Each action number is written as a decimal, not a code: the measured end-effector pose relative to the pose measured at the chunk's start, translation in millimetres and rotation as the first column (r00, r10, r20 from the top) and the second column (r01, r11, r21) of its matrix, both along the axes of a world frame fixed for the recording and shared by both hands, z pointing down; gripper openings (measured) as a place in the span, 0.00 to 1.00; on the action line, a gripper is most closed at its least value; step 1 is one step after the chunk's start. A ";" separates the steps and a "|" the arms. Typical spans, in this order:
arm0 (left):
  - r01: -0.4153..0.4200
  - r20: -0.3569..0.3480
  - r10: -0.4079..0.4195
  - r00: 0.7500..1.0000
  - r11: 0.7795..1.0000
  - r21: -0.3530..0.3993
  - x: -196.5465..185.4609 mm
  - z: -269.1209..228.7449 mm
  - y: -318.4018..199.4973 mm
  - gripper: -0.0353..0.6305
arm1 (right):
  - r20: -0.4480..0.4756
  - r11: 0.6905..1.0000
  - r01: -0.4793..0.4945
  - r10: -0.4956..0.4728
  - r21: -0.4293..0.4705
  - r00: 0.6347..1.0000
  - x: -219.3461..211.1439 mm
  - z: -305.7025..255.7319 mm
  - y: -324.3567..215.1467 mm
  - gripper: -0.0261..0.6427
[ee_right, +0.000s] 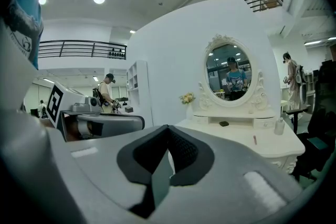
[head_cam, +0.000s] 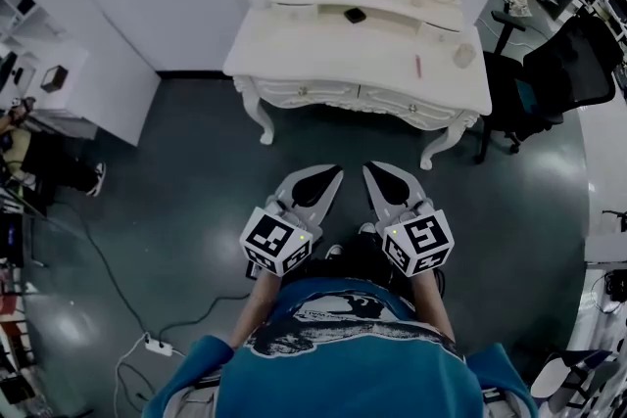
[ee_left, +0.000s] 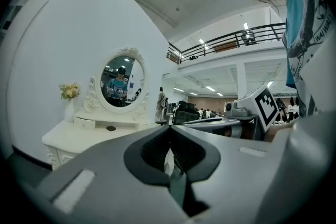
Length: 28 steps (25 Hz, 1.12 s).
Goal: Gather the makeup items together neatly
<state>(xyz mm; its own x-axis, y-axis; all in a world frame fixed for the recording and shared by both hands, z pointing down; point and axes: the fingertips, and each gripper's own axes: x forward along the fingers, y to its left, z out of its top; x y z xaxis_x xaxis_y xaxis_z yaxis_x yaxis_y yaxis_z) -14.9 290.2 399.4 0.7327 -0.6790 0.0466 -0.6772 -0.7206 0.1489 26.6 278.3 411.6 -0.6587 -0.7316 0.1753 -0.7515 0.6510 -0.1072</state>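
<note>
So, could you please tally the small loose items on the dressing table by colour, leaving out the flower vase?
black case: 1
red stick: 1
white bottle: 1
Total: 3 that I can make out.

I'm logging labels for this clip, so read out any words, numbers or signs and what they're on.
Shirt print: lettering, too warped to read.
Left marker cube, right marker cube: black-and-white square patterns, no words.
Dressing table: nothing readable on its items; too small.
</note>
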 end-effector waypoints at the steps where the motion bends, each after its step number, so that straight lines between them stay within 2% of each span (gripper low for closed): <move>1: 0.000 0.000 0.000 1.000 1.000 -0.001 -0.1 0.2 -3.0 0.07 | 0.000 1.000 -0.001 0.001 -0.001 1.000 0.4 -0.6 -3.5 0.04; 12: 0.061 0.009 -0.060 0.998 0.998 -0.022 -4.7 9.3 -61.7 0.07 | 0.005 0.998 0.063 -0.063 -0.024 0.998 -5.4 9.4 -64.6 0.04; 21: 0.116 0.027 -0.115 0.993 0.993 -0.013 14.4 -1.0 -160.4 0.07 | 0.005 0.993 0.120 -0.120 -0.005 0.993 12.9 -2.4 -167.9 0.04; 28: 0.132 0.041 -0.131 0.991 0.991 -0.024 40.4 -3.6 -231.6 0.07 | 0.022 0.992 0.126 -0.125 -0.020 0.992 40.5 -5.1 -245.2 0.04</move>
